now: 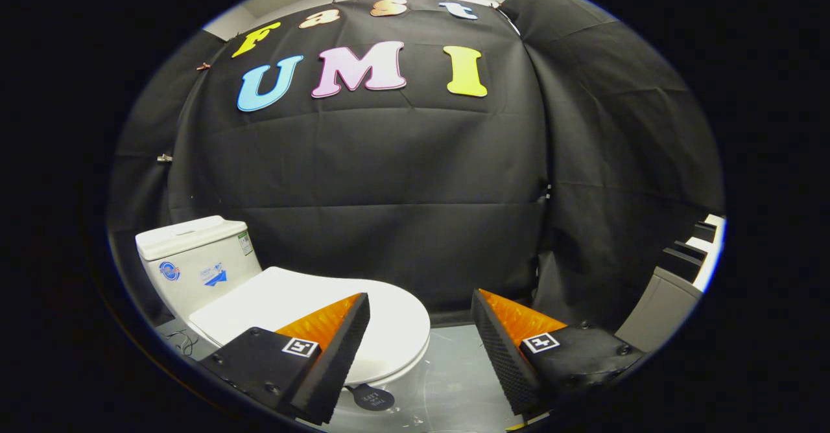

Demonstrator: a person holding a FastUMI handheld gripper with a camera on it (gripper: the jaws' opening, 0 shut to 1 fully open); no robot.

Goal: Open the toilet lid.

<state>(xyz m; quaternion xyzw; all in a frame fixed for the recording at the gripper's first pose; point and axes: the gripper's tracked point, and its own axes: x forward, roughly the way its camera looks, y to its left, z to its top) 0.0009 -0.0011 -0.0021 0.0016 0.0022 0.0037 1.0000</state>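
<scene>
While the toilet lid [305, 303] lies closed at lower left, gripper [420, 339] spread wide, empty, left finger over lid; risk: smooth rim slips free, lid slams down.

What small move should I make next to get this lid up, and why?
Probably ease the tongs down and left toward the front rim of the toilet lid. The lid lies shut; the tongs stand open, holding nothing, the rim near one finger, bare floor between them.
</scene>
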